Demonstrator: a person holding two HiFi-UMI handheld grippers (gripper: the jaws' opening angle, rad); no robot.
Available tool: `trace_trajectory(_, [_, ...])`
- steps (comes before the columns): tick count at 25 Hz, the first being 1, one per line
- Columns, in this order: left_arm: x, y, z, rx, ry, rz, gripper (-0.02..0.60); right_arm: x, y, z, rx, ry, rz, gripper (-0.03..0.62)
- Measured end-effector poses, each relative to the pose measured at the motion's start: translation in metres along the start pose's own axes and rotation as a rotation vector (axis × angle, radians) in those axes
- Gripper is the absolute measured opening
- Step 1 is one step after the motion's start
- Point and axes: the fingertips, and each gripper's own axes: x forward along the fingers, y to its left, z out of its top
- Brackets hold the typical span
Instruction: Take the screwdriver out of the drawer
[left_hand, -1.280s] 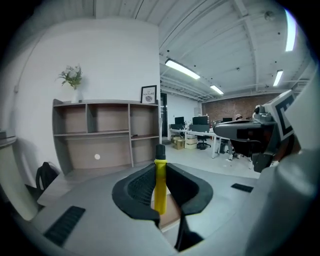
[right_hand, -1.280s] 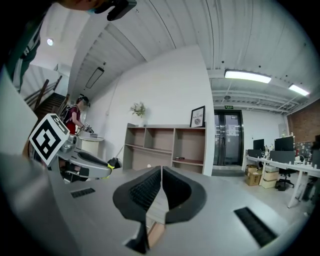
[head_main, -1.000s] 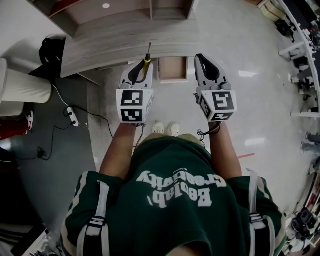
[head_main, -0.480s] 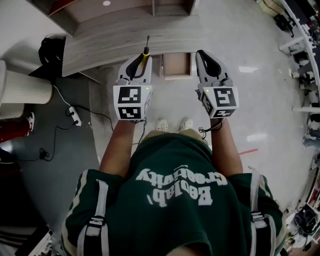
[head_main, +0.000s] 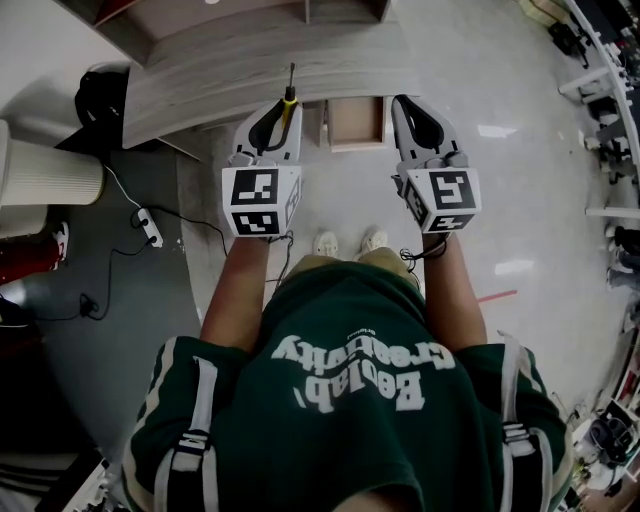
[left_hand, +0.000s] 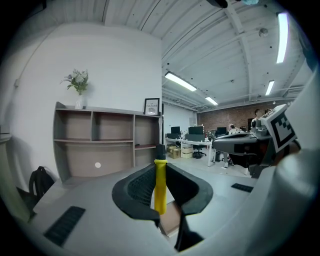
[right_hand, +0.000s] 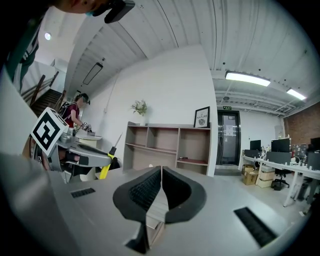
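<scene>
My head view is evenly bright, with no hard shadows; pale glare patches lie on the glossy floor (head_main: 497, 131) at the right, while the lower left corner sinks into darkness. Both gripper views bulge strongly and end in black rounded corners; ceiling light strips (left_hand: 182, 81) glow at the upper right of my left gripper view; my left gripper (left_hand: 160, 172) is sharp up close, the far desks (left_hand: 192, 142) soft.

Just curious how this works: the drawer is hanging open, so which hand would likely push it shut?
Probably the right. The right gripper is empty, jaws together, and sits just beside the open drawer. The left gripper is clamped on the screwdriver, so it is busy.
</scene>
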Motion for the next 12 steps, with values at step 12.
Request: trace_trajectory(12, [-0.002, -0.006, -0.002, 0.011, -0.010, -0.011, 0.077, -0.009, 0.008, -0.002, -0.084, 0.018, -0.025, 0.034])
